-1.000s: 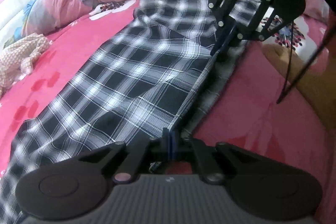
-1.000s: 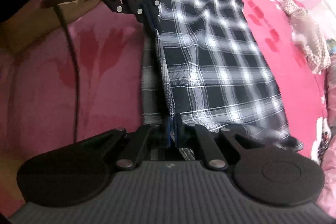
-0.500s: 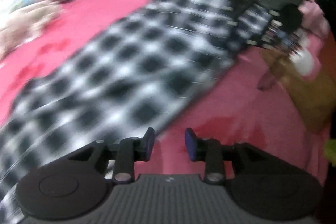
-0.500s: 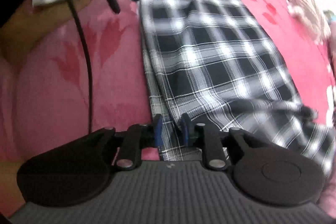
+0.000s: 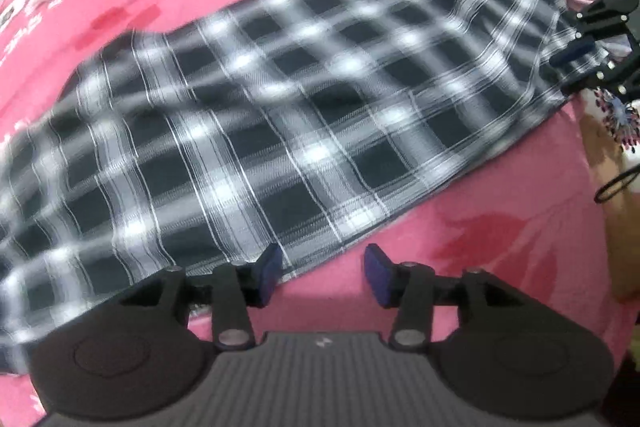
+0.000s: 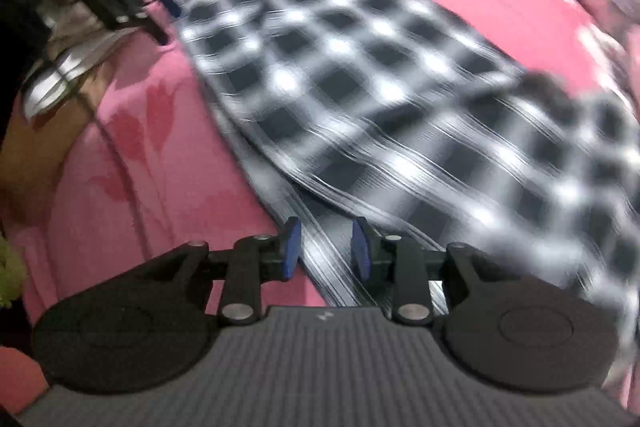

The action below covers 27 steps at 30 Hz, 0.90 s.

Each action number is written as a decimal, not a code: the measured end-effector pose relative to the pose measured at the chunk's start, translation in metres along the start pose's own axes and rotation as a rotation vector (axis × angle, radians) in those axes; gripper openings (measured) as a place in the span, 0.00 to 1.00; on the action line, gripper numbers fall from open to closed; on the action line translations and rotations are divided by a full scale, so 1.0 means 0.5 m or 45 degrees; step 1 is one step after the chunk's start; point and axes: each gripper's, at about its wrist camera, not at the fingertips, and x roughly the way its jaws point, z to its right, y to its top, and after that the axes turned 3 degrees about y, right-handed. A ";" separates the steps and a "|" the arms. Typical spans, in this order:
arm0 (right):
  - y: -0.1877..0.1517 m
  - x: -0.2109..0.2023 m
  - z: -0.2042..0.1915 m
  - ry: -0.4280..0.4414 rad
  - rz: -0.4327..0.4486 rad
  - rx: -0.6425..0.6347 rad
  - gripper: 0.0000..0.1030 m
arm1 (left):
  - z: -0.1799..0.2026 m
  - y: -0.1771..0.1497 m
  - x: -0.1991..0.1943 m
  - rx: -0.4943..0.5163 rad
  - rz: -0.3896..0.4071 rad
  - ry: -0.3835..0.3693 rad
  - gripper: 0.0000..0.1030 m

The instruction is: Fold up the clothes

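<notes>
Plaid cloth point(image 5: 280, 115) now released, flat on bed; both grippers' fingers point(image 5: 270, 269) just parted, cloth edge beside them

No legible text, perhaps through blur.

Black linkage claw point(image 5: 323, 273) — blue pads, silver screws — on a ribbed grey body.
</notes>
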 end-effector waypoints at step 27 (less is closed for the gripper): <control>-0.086 0.016 -0.005 -0.568 -0.131 -0.600 0.01 | 0.076 0.033 0.060 0.085 0.051 -0.015 0.48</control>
